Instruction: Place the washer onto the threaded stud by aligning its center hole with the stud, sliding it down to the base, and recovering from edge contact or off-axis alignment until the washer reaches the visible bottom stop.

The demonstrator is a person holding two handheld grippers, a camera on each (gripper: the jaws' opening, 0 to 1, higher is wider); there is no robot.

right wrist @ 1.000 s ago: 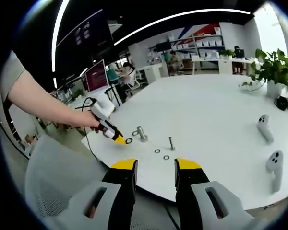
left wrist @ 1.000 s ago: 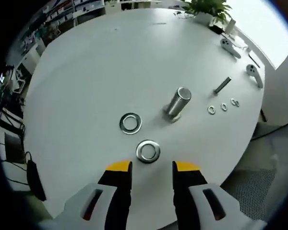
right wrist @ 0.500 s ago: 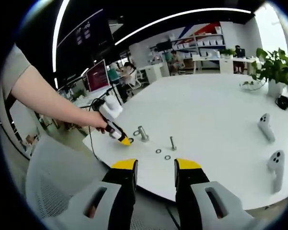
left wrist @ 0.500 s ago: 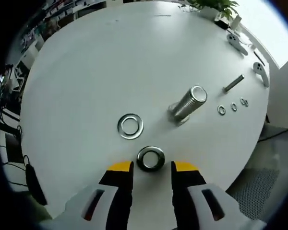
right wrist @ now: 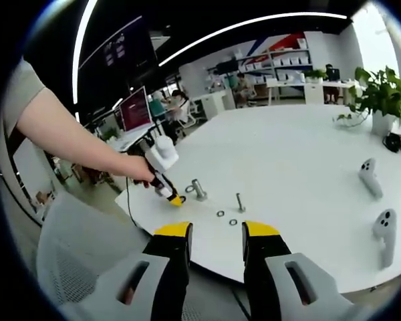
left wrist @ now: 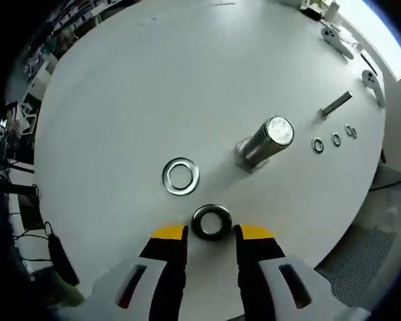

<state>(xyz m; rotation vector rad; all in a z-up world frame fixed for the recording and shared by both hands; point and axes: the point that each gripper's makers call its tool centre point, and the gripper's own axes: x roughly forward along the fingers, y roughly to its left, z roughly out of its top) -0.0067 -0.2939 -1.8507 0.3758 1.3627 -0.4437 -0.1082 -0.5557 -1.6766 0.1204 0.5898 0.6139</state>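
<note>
steel washer (left wrist: 210, 221) lies flat on the white surface (left wrist: 120, 100) right at my yellow tips, so i keep the left hand-held gripper (left wrist: 211, 233) spread wide to straddle it. beyond stands the threaded stud (left wrist: 266, 141), bare. my right hand-held gripper (right wrist: 217, 231) hangs open, idle.
</note>
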